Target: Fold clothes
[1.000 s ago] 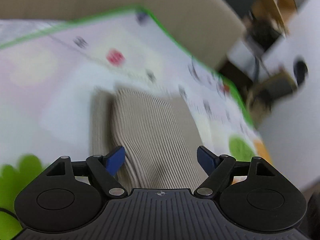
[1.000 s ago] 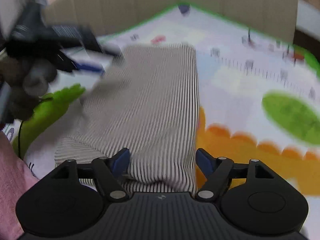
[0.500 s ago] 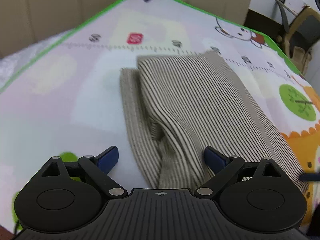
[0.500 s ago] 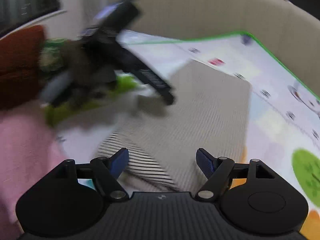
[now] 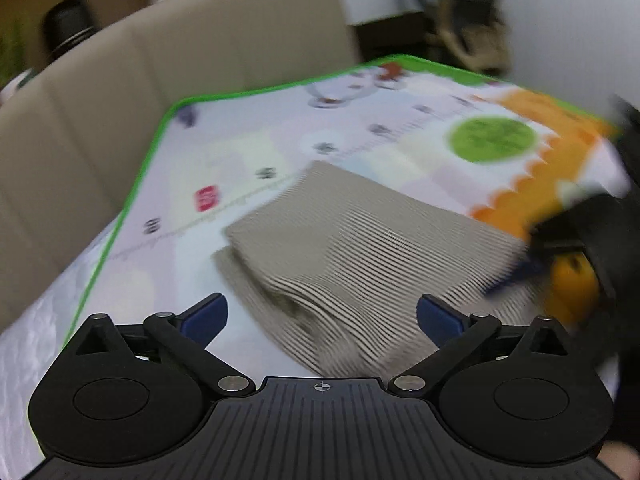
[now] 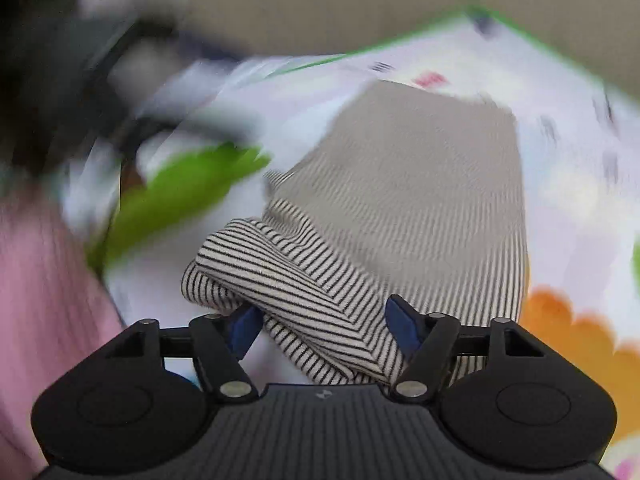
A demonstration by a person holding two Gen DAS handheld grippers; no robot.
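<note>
Left wrist view has your striped garment (image 5: 360, 264) lying on the play mat (image 5: 248, 152), already folded into a long panel, and your left gripper (image 5: 322, 316) opening wide with nothing in it. Your right gripper (image 6: 320, 326) is closing around the near rolled end, so I'd guess one more fold's left.

Folded striped garment (image 5: 360, 248) lying on play mat (image 5: 248, 152), sofa back (image 5: 160, 72) behind the mat, pink cloth (image 6: 44, 288) left of the garment in the right wrist view.
</note>
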